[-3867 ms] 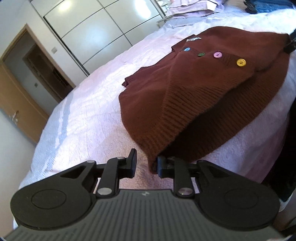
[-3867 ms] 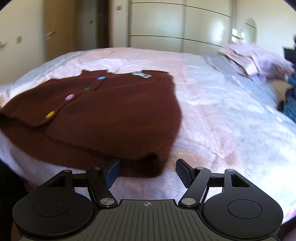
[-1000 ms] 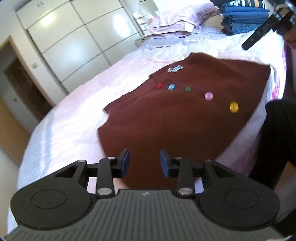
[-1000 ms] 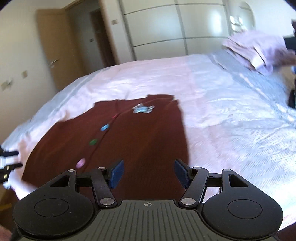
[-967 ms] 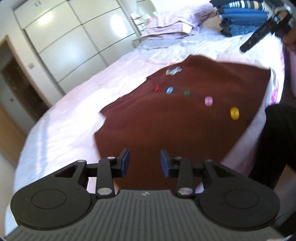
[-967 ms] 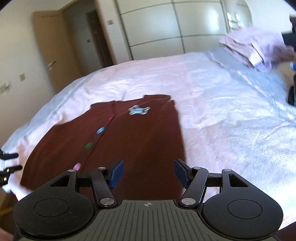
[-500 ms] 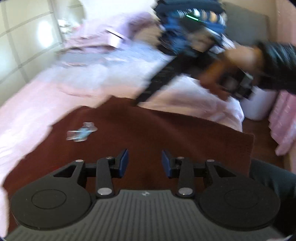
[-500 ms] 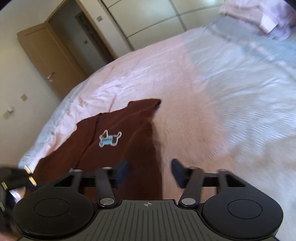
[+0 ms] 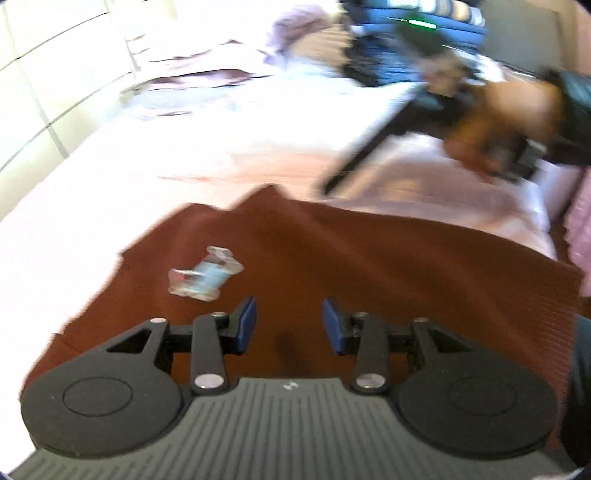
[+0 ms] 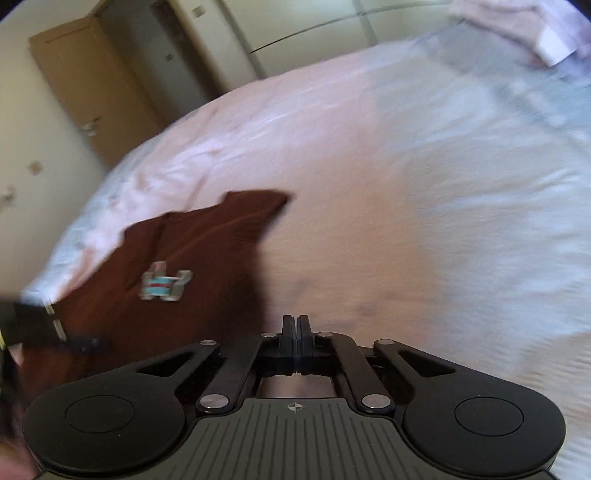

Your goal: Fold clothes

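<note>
The bed (image 10: 406,184) carries the brown cardigan (image 9: 369,266), spread flat. Left gripper (image 9: 289,325) hovers above it, fingers apart, empty. Right gripper (image 10: 295,328), fingers closed on nothing, sits at the cardigan's 3 o'clock edge. Risk: closed fingers push and bunch the knit.

A home bedroom: a made bed (image 10: 369,155); fitted wardrobe doors (image 10: 314,29); a wooden door (image 10: 85,81).

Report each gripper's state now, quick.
Left gripper: open, holding nothing, over the brown cardigan.
Right gripper: shut, fingers pressed together, nothing visible between them.
</note>
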